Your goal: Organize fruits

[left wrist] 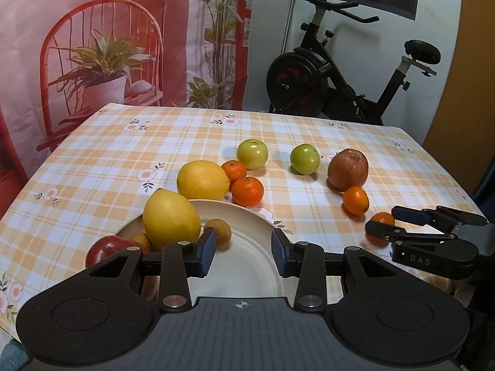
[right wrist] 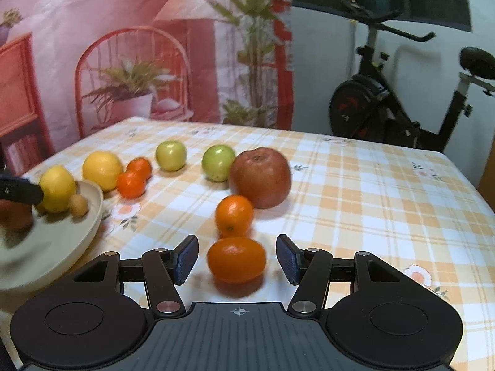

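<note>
A cream plate (left wrist: 247,266) holds a lemon (left wrist: 170,218), a red apple (left wrist: 105,249), a small brown fruit (left wrist: 220,230) and a small yellow fruit (left wrist: 140,239). My left gripper (left wrist: 243,250) is open and empty above the plate. My right gripper (right wrist: 236,256) is open with a small orange (right wrist: 236,259) lying on the cloth between its fingers, untouched; the gripper also shows in the left wrist view (left wrist: 388,222). Another small orange (right wrist: 234,215) and a large reddish apple (right wrist: 260,176) lie just beyond.
On the checked tablecloth (right wrist: 355,204) lie a second lemon (right wrist: 102,166), two mandarins (right wrist: 131,184) (right wrist: 139,168) and two green apples (right wrist: 170,155) (right wrist: 218,163). The plate (right wrist: 62,241) sits at the left. An exercise bike (left wrist: 340,71) stands behind the table.
</note>
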Available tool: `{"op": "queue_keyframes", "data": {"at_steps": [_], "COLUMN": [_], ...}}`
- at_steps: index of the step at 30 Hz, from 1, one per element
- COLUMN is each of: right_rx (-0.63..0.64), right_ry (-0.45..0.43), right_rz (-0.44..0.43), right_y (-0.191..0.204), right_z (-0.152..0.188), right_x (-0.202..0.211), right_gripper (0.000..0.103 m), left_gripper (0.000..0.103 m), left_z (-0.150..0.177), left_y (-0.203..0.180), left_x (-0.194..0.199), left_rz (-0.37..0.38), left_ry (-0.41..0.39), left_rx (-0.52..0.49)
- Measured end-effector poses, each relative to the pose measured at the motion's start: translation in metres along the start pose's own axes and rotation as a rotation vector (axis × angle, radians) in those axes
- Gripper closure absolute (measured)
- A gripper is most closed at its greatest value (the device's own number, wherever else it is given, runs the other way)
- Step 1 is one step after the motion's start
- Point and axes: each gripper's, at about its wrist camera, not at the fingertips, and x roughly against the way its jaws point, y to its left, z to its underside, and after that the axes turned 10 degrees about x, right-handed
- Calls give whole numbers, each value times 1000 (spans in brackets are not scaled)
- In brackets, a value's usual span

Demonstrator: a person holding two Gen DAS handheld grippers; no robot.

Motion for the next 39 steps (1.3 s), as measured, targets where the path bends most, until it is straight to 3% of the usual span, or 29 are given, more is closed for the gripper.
{"op": "queue_keyframes", "data": {"at_steps": [5, 18, 30, 39], "right_rx": [-10, -24, -26, -56], "right_ry": [25, 84, 32, -17], "right_rz": [-18, -41, -46, -14], "right_y": [-2, -5, -11, -37], "right_z": [-1, 0, 2, 7], "right_x": [-4, -13, -1, 10], "right_gripper": [50, 63, 64, 64], "left_gripper": [62, 62, 62, 62], "left_z": [1, 2, -6, -19], "left_y": [-1, -7, -27, -60], "left_x": [0, 1, -9, -29], "left_rz": [-2, 3, 61, 130], "left_ry": [5, 1, 13, 21], "left_rx": [0, -4, -39, -88]}}
